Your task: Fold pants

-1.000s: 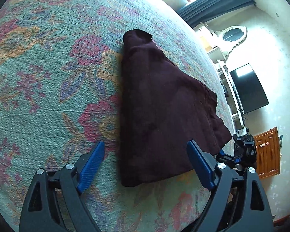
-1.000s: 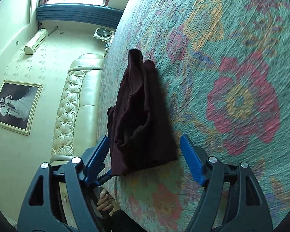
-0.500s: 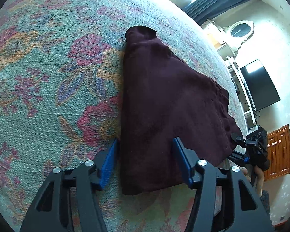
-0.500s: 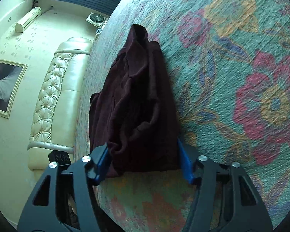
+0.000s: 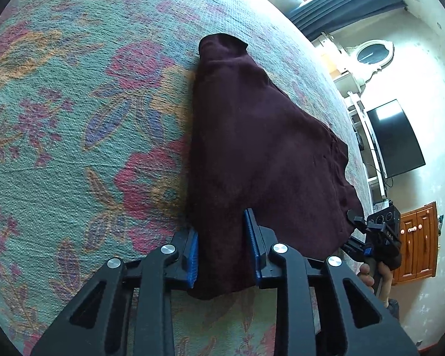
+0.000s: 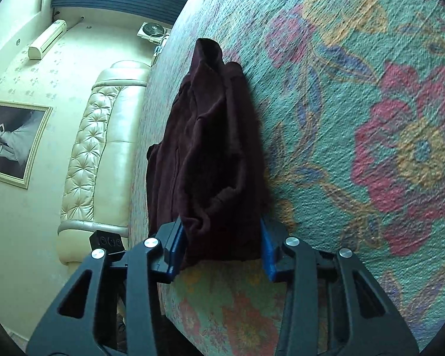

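The pants (image 5: 261,154) lie on the floral bedspread (image 5: 74,118) as a single dark maroon bundle, already doubled over, and their long axis runs straight ahead from both claws, from the near hem between the blue pads to a narrow far end well forward. The left claw (image 5: 222,255) has narrowed onto the near edge at the bundle's left corner, cloth filling the gap between its pads, so it appears to be gripping the fabric. The right claw (image 6: 219,246) does the same at the other near corner, its pads pressed against a thicker, rumpled wad of cloth (the layers bunch more on this side). Both claws sit at the same near edge, neither clearly closer, and in the left view the right claw shows just to the right, at the hem's far corner. The coming move likely turns on that axis: carrying the near edge forward over the far end would halve the length. Counted: one pair of pants, two claws, one bedspread.
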Available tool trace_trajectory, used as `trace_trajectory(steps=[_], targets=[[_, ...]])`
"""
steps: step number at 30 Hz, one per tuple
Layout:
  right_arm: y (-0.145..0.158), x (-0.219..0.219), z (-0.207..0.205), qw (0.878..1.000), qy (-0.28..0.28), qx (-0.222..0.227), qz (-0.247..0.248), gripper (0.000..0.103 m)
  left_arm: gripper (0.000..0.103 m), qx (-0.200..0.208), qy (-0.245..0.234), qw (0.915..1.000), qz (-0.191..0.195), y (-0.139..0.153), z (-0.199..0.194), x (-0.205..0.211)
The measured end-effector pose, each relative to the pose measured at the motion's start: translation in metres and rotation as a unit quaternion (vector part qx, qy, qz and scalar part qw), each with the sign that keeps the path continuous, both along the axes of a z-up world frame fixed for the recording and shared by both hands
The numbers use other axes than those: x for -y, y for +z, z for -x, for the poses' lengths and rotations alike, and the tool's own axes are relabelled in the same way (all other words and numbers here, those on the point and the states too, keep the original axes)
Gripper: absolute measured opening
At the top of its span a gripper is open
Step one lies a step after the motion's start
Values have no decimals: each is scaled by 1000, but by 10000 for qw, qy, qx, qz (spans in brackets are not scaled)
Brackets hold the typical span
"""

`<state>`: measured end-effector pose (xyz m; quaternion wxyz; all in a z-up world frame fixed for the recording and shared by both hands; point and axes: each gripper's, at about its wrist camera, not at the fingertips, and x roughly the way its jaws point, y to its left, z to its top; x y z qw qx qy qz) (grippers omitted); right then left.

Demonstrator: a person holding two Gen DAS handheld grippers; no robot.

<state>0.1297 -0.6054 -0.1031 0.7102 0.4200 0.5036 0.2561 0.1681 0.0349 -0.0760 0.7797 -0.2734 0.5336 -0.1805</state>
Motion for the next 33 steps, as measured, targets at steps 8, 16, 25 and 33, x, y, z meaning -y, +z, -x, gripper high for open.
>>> trace_trajectory(steps=[8, 16, 25, 33], targets=[[6, 1, -2, 10000, 3, -14, -10, 39, 19, 9, 62, 9999, 108, 3, 2, -6], [12, 3, -4, 10000, 15, -7, -47, 37, 15, -34, 152, 9998, -81, 11, 4, -7], [25, 3, -3, 9999, 57, 71, -92, 32, 14, -43, 199, 9995, -233, 18, 7, -4], [26, 0, -3, 9998, 42, 161, 127, 34, 13, -61, 197, 9997, -138, 14, 7, -12]])
